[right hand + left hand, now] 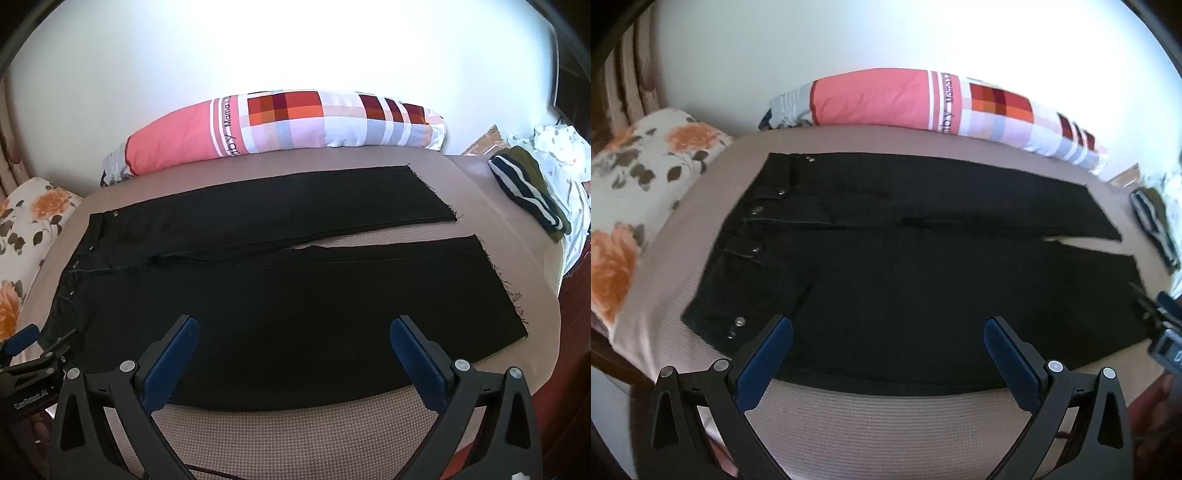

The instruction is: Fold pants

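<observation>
flatly spread black pants [905, 273] on beige bed [886, 424], left tool [888, 328] wide open, right tool [295, 326] wide open, both empty

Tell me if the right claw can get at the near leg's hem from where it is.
Probably yes. The right claw hangs open above the near leg of the pants, and its hem lies flat and bare to its right. Nothing sits between; the striped cloth is farther off.

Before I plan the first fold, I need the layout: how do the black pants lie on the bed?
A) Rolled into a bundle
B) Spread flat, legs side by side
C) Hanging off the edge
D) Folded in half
B: the black pants lie spread flat, a narrow gap parting the two legs near the hems.
</observation>
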The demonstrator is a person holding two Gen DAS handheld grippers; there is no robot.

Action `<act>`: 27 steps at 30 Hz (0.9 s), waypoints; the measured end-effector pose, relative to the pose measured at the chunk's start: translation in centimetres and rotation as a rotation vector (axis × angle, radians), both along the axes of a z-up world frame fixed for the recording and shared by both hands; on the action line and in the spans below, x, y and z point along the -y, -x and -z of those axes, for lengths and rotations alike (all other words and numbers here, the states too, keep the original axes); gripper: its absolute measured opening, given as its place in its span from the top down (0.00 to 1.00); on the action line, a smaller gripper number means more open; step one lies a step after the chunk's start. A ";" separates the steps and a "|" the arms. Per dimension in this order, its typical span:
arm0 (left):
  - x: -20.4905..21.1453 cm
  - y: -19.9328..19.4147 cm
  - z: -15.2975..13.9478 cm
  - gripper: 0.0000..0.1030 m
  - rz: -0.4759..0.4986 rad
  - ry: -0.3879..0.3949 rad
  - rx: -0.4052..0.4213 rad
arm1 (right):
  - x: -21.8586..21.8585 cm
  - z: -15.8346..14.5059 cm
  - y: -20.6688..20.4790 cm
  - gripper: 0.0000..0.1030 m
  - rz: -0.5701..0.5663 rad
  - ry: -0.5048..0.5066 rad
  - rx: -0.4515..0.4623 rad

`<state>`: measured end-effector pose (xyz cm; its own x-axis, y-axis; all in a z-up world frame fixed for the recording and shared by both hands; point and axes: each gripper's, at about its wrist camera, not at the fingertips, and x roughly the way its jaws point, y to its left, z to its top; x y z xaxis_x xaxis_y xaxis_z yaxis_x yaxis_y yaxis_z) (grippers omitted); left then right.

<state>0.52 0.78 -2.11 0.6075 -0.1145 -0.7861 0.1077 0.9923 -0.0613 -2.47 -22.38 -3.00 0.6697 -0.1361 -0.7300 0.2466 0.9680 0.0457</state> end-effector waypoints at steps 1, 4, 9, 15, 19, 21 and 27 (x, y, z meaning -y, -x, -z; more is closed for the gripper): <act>0.0 0.1 0.0 0.00 0.002 0.003 0.010 | -0.1 0.0 0.0 0.00 -0.002 0.002 0.000; 0.2 0.1 0.0 0.00 0.009 -0.015 0.028 | -0.4 0.1 -0.2 0.00 -0.006 0.010 -0.004; 0.0 0.2 0.3 0.00 0.004 -0.019 0.034 | -0.5 0.3 -0.2 0.00 -0.009 0.012 -0.003; 0.0 0.2 0.5 0.00 -0.003 -0.037 0.027 | -0.6 0.4 -0.2 0.00 -0.011 0.014 -0.005; 0.1 0.1 0.4 0.00 -0.003 -0.048 0.014 | -0.7 0.6 -0.3 0.00 -0.016 0.017 -0.010; 0.2 0.1 0.4 0.00 -0.010 -0.072 0.020 | -0.8 0.6 -0.2 0.00 -0.017 0.020 -0.010; 0.0 0.1 0.7 0.00 -0.034 -0.112 0.009 | -0.8 0.6 -0.3 0.00 -0.016 0.020 -0.011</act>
